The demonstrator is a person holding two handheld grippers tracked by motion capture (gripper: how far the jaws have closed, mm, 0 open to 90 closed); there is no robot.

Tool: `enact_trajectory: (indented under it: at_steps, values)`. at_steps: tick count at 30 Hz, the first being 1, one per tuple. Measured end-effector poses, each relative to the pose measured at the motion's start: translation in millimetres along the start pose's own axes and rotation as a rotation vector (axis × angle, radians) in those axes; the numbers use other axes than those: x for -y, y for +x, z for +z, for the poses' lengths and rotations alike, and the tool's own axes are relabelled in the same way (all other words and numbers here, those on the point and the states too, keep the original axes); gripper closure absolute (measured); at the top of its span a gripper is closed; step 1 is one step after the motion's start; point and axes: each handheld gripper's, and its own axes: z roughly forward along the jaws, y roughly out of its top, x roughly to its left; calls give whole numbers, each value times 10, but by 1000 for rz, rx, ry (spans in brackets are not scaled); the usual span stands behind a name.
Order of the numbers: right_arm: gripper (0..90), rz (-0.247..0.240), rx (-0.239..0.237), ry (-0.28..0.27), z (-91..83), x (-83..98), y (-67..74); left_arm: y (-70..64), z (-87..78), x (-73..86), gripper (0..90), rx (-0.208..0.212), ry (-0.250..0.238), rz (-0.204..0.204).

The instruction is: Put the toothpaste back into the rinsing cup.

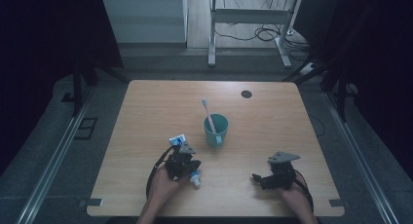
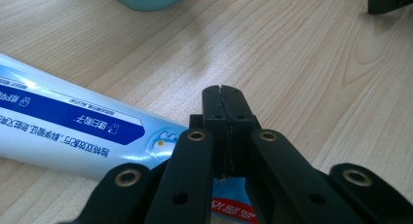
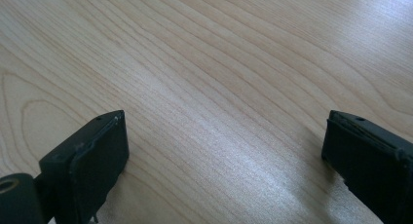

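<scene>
Now | left claw (image 2: 225, 95) pressed closed over glossy toothpaste tube (image 2: 73, 131) | right claw (image 3: 224, 151) wide above grained wood table (image 3: 219, 63)

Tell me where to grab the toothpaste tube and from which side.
Grip the toothpaste tube around mid-length, coming down from above with the claw spanning its short width. It lies flat on the table, so only its two long edges offer opposing sides. The left claw is shut and would likely need to open first.

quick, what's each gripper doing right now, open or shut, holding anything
Left gripper: shut, jaws pressed together above the blue and white toothpaste tube on the table, nothing between them.
Right gripper: open, jaws wide apart, nothing between them.
</scene>
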Motion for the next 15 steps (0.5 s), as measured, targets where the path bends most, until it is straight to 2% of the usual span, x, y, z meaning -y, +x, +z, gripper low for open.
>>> enact_trajectory:
  at_steps: [9,15]
  values:
    - [29,-1,0,0,0,0,0,33,-30,68,897,24,20,-25]
    - [30,-3,0,-2,1,0,-2,70,-64,139,897,7,46,-42]
